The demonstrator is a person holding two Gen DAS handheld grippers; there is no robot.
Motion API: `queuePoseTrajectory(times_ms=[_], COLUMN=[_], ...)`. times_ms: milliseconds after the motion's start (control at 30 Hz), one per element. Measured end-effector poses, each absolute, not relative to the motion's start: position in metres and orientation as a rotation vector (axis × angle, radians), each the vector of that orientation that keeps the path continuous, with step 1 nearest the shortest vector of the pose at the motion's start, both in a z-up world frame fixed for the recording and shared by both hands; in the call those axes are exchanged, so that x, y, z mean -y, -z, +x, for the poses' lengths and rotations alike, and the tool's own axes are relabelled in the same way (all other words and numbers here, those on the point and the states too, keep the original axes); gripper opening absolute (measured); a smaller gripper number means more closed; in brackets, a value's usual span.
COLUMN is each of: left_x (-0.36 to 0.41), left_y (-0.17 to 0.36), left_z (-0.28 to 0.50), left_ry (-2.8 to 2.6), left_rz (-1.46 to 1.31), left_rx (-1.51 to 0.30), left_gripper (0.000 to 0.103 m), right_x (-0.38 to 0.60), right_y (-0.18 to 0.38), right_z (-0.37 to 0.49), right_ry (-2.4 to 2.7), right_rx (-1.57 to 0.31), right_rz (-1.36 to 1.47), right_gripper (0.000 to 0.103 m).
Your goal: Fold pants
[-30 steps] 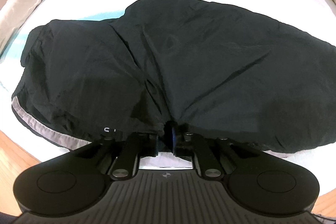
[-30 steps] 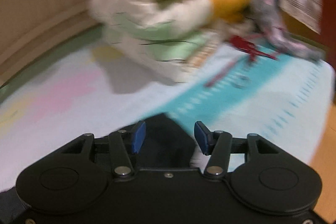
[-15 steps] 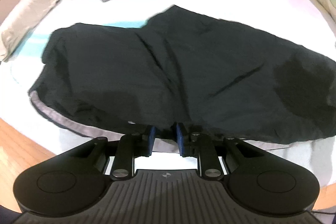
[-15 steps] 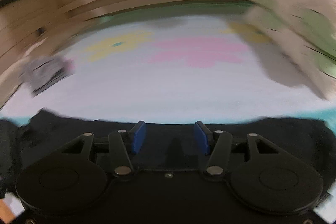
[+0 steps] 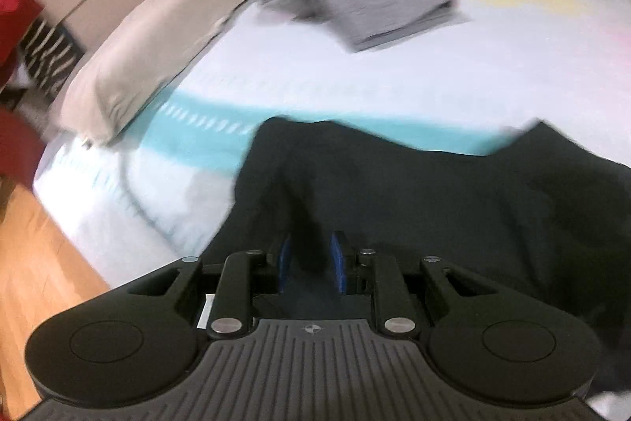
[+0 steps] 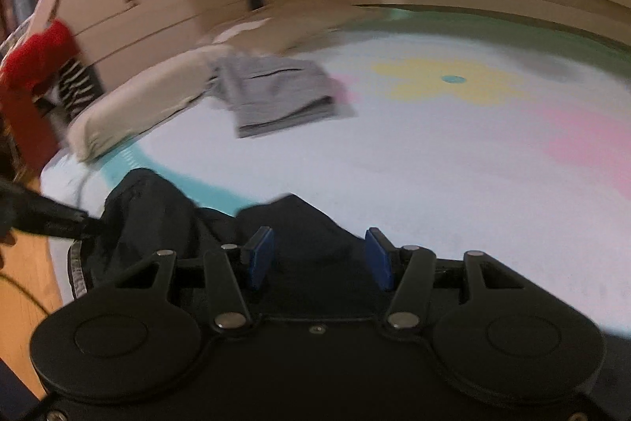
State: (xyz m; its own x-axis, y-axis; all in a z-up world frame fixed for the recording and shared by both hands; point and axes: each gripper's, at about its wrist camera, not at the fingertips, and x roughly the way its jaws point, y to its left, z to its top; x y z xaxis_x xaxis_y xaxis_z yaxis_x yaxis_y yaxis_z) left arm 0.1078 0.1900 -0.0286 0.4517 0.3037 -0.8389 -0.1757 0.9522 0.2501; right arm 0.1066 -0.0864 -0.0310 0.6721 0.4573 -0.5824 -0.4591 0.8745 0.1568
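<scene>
Left claw (image 5: 311,265): I held it narrow; its jaws had just opened a little, with a dark ridge of the black pants (image 5: 453,208) between the pads, contact unclear through blur.
Right claw (image 6: 319,257): I kept it wide and empty, poised over the cloth for a fresh grasp.
Pants: bunched at the bed's (image 6: 434,164) near edge, fold unfinished.
Grey folded garment (image 6: 276,93): well apart, beside the pillow (image 6: 134,113).

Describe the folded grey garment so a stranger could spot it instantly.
Start at the pale bedsheet printed with a yellow flower. Near the beige pillow along its far-left edge lies the folded grey garment, partly resting against that pillow. It is the only neatly stacked, light grey piece; the black pants nearer the grippers are dark and rumpled.
</scene>
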Motion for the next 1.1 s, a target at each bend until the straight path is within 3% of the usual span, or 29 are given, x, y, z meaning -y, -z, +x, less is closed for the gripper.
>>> queuePoseTrajectory(times_ms=[133,200,567,667,700,1033,1067,1100], left_x=[-0.217,-0.227,-0.239,-0.237,-0.237,-0.233,-0.234,-0.234], left_y=[0.064,0.077,0.076,0.078,0.078,0.076,0.076,0.075], left_z=[0.113,0.111,0.092,0.096,0.097,0.09,0.09,0.09], left_ry=[-0.307,-0.31,-0.269,-0.273,-0.276,-0.272,-0.273,-0.275], left_rz=[0.035,0.003,-0.014,-0.009,-0.013,-0.007,-0.015,-0.021], left_rx=[-1.193,-1.241,-1.195,-1.195,-1.197,-1.183,-1.184,-1.185], left_gripper=[0.021,0.023,0.028,0.028,0.028,0.028,0.028,0.028], right_x=[0.059,0.049,0.031,0.028,0.027,0.08,0.086,0.089], right_y=[0.036,0.043,0.076,0.083,0.084,0.093,0.088,0.082], right_z=[0.13,0.142,0.179,0.182,0.181,0.217,0.214,0.212], right_ry=[-0.588,-0.616,-0.7,-0.757,-0.757,-0.388,-0.418,-0.485], right_rx=[-0.67,-0.695,-0.799,-0.844,-0.844,-0.807,-0.787,-0.783], right_rz=[-0.13,-0.164,-0.189,-0.138,-0.134,0.016,0.052,0.085], right_gripper=[0.056,0.049,0.047,0.008,0.006,0.005,0.007,0.017])
